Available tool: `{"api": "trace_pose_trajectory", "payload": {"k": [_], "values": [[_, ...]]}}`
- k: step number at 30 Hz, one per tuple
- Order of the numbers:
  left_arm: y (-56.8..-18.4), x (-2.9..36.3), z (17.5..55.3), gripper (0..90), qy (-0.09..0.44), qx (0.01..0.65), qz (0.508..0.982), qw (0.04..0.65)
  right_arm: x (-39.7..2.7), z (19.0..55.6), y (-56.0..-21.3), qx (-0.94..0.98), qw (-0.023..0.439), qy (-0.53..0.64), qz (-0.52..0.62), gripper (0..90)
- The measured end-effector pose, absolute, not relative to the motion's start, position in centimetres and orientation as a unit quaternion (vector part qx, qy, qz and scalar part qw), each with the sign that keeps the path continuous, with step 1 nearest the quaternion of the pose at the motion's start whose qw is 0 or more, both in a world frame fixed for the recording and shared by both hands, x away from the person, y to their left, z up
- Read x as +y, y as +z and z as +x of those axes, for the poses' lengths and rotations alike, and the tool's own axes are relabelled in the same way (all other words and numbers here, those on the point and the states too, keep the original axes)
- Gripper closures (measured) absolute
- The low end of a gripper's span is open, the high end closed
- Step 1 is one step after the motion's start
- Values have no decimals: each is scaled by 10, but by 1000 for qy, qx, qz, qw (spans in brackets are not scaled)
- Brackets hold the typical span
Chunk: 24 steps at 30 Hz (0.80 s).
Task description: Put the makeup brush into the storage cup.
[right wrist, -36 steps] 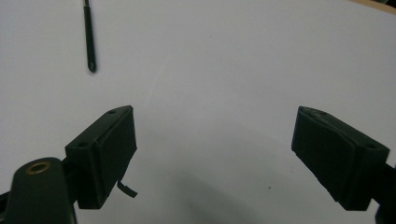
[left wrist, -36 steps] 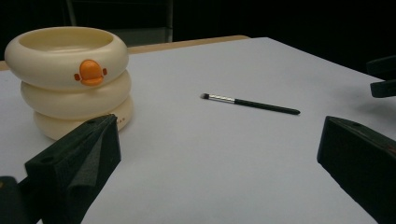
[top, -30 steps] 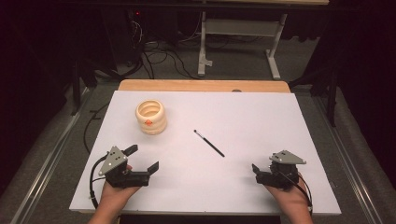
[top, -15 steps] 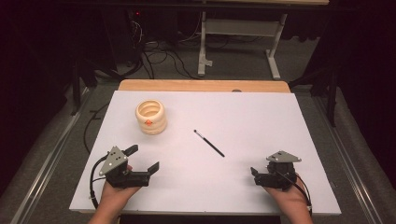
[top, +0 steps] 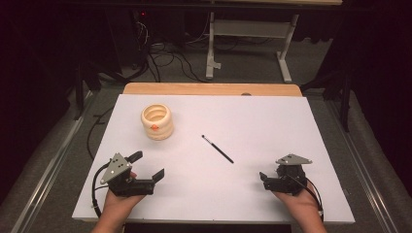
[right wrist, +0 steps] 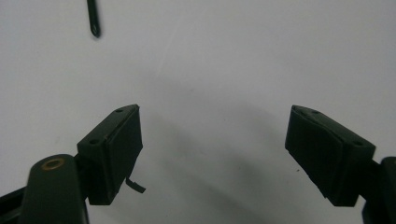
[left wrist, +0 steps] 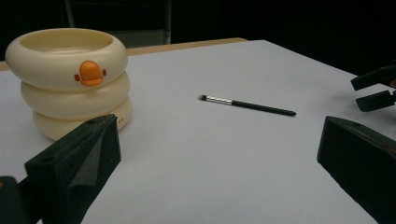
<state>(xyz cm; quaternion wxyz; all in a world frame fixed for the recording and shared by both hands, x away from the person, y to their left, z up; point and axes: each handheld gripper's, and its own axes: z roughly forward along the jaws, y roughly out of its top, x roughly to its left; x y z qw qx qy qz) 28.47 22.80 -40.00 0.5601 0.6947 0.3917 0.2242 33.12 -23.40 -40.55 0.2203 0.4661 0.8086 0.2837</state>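
- White tabletop (top: 272,121) — brush (top: 217,148) lies mid-table, reachable by either hand.
- Cream ringed pot (top: 157,121) stands upright, ready to receive it.
- Left gripper (top: 148,167) gapes empty; right gripper (top: 265,178), jaws just narrowing on nothing, rests — both seemingly poised.

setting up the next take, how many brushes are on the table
1: a thin black brush lies flat near the middle of the white table, right of the cream ringed holder. Any inside the holder would be hidden.

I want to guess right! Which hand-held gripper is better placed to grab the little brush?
Probably the right hand-held gripper: its jaws stand open, and the brush lies with its handle tip toward it, while the left hand-held gripper sits nearer the duck cup.
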Motion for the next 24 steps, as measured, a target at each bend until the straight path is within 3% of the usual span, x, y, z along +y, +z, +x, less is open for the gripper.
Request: {"api": "trace_pose_trajectory", "payload": {"k": [24], "values": [[-399,227,283,1,218,389,693,567,-214,344,-395,877,158,150,429,162]]}}
